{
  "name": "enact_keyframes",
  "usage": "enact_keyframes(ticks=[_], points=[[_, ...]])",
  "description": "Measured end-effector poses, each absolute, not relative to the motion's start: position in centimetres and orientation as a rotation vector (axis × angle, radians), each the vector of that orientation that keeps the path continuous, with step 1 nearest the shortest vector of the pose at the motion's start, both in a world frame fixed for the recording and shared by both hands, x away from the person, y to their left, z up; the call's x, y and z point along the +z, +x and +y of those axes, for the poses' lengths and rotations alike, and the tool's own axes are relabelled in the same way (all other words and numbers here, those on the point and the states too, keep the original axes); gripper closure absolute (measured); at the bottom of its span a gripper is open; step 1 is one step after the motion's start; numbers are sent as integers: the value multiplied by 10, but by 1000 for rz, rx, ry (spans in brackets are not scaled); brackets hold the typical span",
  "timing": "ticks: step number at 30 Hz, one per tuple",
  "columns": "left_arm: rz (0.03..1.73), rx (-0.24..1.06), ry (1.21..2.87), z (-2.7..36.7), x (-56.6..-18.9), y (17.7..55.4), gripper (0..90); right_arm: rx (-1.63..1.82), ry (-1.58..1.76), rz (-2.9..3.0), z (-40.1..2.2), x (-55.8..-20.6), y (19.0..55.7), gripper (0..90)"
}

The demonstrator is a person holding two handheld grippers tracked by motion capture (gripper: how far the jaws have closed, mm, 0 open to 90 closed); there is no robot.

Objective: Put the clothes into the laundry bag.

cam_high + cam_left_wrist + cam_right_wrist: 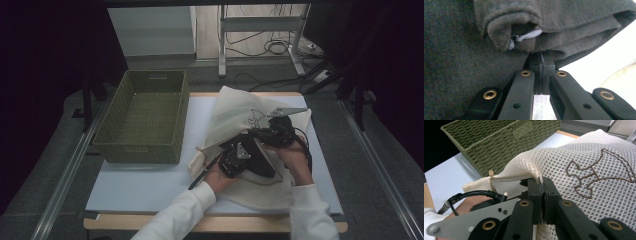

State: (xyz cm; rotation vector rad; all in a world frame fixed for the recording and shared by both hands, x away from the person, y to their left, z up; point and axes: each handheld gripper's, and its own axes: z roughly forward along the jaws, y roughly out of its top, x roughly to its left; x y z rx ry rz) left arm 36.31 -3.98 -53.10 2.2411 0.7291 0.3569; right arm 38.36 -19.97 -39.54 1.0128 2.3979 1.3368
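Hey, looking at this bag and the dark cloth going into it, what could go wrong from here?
The right gripper pinches only the thin zipper edge of the mesh bag, so the edge could slip free and the opening close.

The left gripper holds just a fold of the dark garment, which may unfold or snag on the mouth.

The two grippers sit very close together in the high view and could knock each other.

No readable text; mesh bag [584, 165] bears only embroidered outline.
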Motion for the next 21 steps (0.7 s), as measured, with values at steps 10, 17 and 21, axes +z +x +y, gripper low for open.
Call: enact_keyframes(ticks=[10,17,21], points=[[758,410,2254,-48,-529,374,900,1346,1013,2390,-201,-394,383,864],[780,368,2219,-44,-528,368,900,1349,1016,2389,-201,-394,384,864],[767,357,2201,-33,-524,356,900,1344,1013,2394,-201,-395,383,863]])
